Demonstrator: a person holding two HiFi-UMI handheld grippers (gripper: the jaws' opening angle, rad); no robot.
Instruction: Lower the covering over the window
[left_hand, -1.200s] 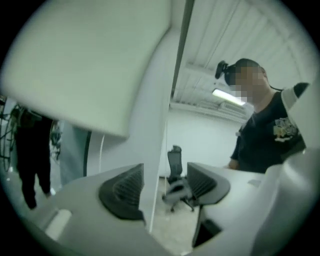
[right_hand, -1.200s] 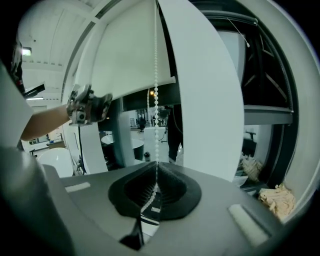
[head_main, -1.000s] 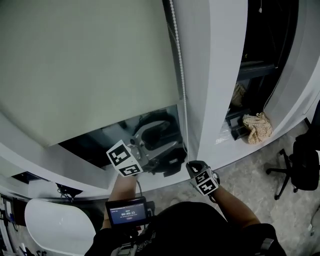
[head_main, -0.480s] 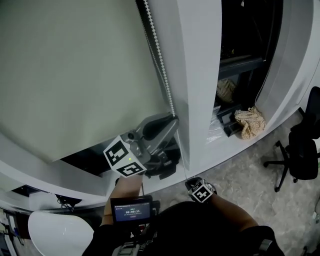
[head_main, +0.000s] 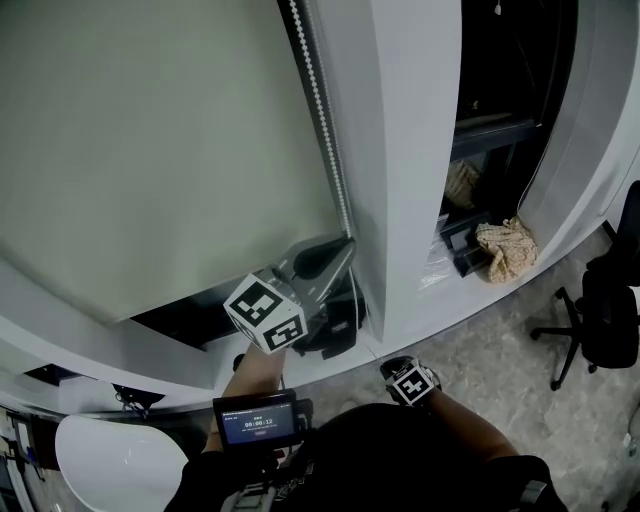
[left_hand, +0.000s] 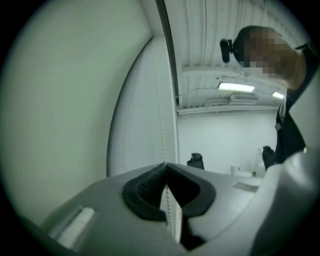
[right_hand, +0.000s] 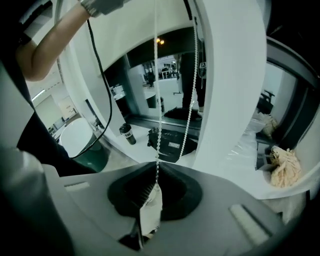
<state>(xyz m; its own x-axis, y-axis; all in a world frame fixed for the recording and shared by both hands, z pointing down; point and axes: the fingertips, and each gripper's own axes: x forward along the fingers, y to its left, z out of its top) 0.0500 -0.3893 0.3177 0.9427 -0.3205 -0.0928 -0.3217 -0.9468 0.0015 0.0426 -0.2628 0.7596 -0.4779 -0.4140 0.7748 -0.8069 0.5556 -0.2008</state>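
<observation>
Pale, matte roller blind (head_main: 160, 150) fills the head view from 9 to 12 o'clock. Its straight bottom edge stops short of the sill, and a band of dark glass (head_main: 190, 315) shows beneath it. A smooth, white window frame (head_main: 400, 150) rises beside it at 1 o'clock. Along the blind's right edge a bead chain (head_main: 322, 110) of small white balls hangs from 12 o'clock down to the middle.

The left gripper (left_hand: 166, 164), grey moulded plastic with ribbed black pads, sits just below the middle of the head view. Its jaws are pressed together on the chain, which passes up between the tips.

The right gripper (right_hand: 156, 167) sits lower, at 5 o'clock near the person's body. It pinches the same chain at its pointed tips, with the loop's second strand hanging free just beyond. Its jaws have just been easing apart slightly, with the chain between them.

A crumpled beige cloth (head_main: 505, 248) lies on a dark ledge at 3 o'clock. A black office chair (head_main: 600, 320) stands on speckled stone floor (head_main: 490, 350) at 4 o'clock.
</observation>
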